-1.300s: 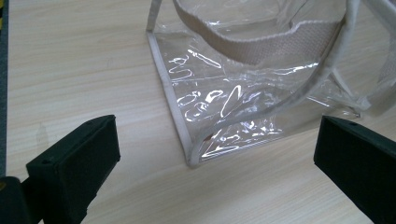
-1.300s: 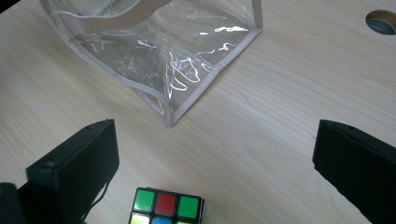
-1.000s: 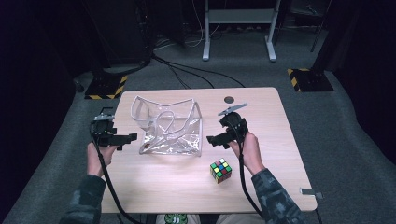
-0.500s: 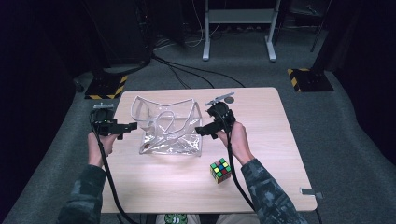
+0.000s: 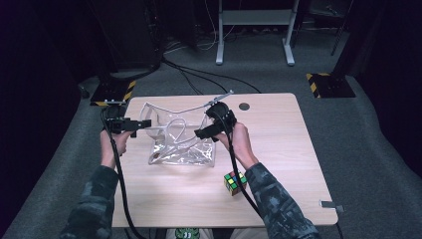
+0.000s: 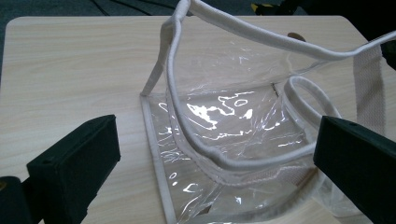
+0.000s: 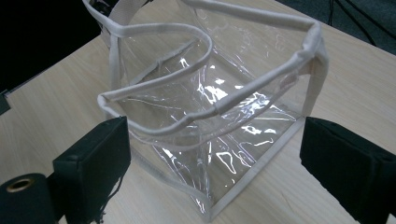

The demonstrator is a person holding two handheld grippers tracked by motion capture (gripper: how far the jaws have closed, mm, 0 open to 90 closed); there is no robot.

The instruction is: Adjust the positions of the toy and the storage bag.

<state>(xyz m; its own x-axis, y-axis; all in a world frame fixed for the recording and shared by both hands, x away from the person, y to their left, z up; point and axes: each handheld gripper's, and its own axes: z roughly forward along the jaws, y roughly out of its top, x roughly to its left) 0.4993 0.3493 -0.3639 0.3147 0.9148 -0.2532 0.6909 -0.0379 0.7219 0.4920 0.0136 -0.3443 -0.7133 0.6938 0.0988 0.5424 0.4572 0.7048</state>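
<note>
A clear plastic tote bag (image 5: 181, 144) with white trim and handles stands open on the wooden table (image 5: 283, 149). My left gripper (image 5: 145, 123) is level at the bag's left rim. Its jaws stand wide open, with the bag's (image 6: 224, 116) corner and white handle loop ahead between them, untouched. My right gripper (image 5: 203, 133) is at the bag's right side. Its jaws have just been closing a little, but they stay wide apart. The bag's (image 7: 210, 107) near corner sits between them and no pad presses on it. A Rubik's cube (image 5: 235, 183) lies on the table under the right forearm.
A round cable hole (image 5: 244, 106) sits near the table's far edge. Cables trail from both grippers over the front edge. Behind the table are a desk frame (image 5: 254, 30), floor cables and yellow-black striped feet (image 5: 326, 84). Bare tabletop lies to the right.
Both hands have moved inward toward the bag and risen slightly. The right gripper came from the bag's right side to its right rim. The left one reached the left rim.
</note>
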